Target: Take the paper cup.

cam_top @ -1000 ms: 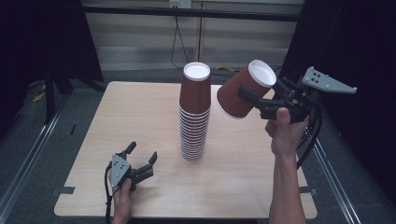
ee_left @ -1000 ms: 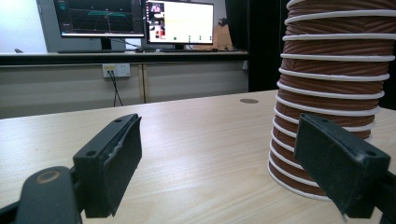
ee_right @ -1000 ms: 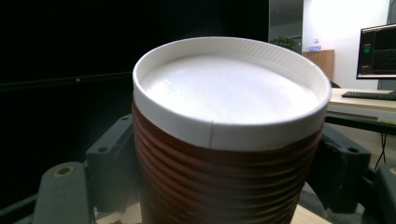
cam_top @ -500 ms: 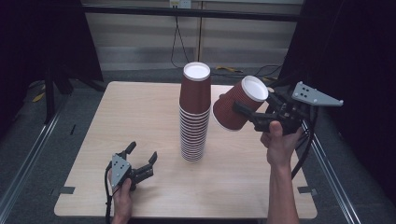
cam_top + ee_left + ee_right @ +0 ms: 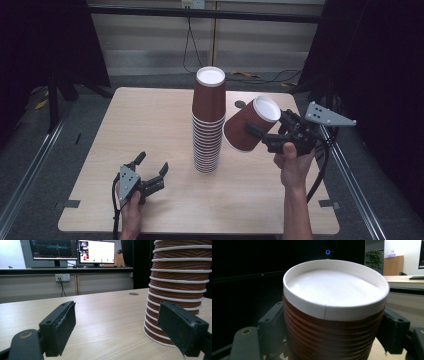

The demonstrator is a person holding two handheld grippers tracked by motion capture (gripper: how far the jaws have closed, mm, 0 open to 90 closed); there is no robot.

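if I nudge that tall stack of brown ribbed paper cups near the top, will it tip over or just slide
The tall stack of upside-down brown ribbed paper cups is much taller than its base, so a high nudge would probably tip it. Paper cups are likely light, and the smooth wooden table gives little grip, so a low push would more likely slide it.

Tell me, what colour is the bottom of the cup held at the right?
White, above a ribbed brown wall; the cup shows best in the right gripper view.

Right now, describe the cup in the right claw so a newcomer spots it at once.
On the wooden table stands a tall stack of brown cups. Just right of it, the right claw holds a single cup in the air, tilted, white base up, apart from the stack.
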